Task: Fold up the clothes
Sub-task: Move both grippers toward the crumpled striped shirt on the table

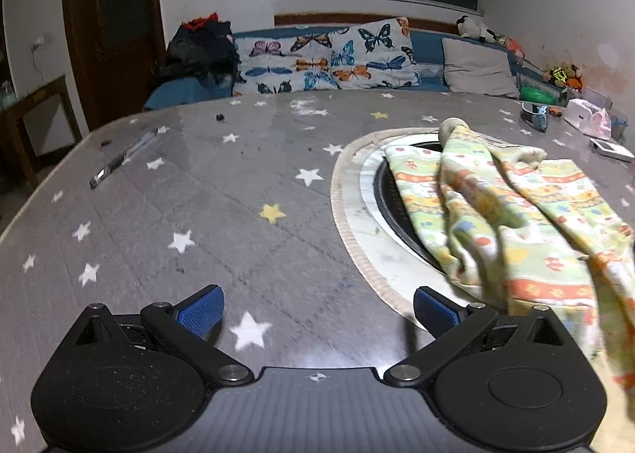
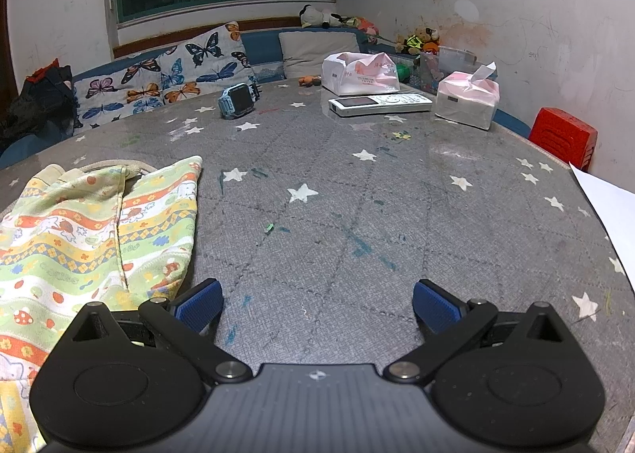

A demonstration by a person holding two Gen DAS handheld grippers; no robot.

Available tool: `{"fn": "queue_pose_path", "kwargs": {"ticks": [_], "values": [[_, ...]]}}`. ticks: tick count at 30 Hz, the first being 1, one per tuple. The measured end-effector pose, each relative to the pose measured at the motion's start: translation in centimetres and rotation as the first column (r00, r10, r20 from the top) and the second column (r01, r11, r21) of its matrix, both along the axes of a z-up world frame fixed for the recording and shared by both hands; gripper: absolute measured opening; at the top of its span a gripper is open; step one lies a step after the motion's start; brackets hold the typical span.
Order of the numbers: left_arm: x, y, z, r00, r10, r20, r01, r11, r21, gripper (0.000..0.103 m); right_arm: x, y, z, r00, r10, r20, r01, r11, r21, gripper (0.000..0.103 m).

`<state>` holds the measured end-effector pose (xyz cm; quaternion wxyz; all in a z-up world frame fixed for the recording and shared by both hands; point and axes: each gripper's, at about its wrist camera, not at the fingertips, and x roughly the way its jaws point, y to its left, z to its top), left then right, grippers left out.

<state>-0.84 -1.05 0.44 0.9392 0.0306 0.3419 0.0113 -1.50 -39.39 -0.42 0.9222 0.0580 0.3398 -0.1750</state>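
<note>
- Garment point(image 1: 512, 215): a small child's piece in green, yellow and orange printed bands lay crumpled on the grey star-patterned desk point(image 1: 198, 215), not yet folded.
- In the left wrist view the garment lay at about 2 o'clock from the left tool point(image 1: 317, 312), draped partly over a round inset plate point(image 1: 359, 191) in the desk; its near hem hung just beside the tool's right-hand finger and appeared lifted and blurred there.
- In the right wrist view the same garment point(image 2: 95, 227) lay at about 10 o'clock from the right tool point(image 2: 317, 304), its near edge just beside the tool's left-hand finger; a seam ran along its length.
- Long axis: judged to run from the near edge of the desk away toward 12 o'clock, with a ribbed band at the far end.
- Left tool: jaws spread wide, blue pads well apart, nothing between them.
- Right tool: jaws likewise spread wide and holding nothing, bare desk between the pads.
- Relation governing the coming move: the garment lay between the two tools, about equally near each, so each would have to close inward on its own side of the cloth.
- Bystanders at the far edge: a tissue pack point(image 2: 468, 98), a white handset point(image 2: 379, 104) and a blue watch point(image 2: 238, 100), well apart from the garment.
</note>
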Motion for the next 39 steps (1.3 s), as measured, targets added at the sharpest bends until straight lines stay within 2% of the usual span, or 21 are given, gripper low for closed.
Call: {"fn": "queue_pose_path", "kwargs": {"ticks": [6,15,29,39], "values": [[-1.6,-2.0,0.9,1.000,-0.003,0.002,0.003,1.000,-0.023,0.103,-1.3,-0.1,0.1,0.999,0.044,0.027,-0.043,0.999,-0.028,0.103],[-3.1,-4.3,2.2,1.000,-0.012,-0.006,0.011,0.998,-0.059,0.103,-3.0,-0.5,1.2,0.995,0.096,0.005,-0.096,0.995,-0.027,0.103],[-4.7,-7.2,3.0,1.000,-0.024,-0.017,0.024,1.000,-0.012,0.103,-6.6,0.4,2.7,0.981,0.193,0.030,-0.193,0.981,0.004,0.103],[-5.4,-8.0,3.0,0.999,-0.025,-0.025,0.025,1.000,0.010,0.103,-9.0,3.3,3.5,0.945,0.325,0.030,-0.323,0.945,-0.045,0.103]]}}
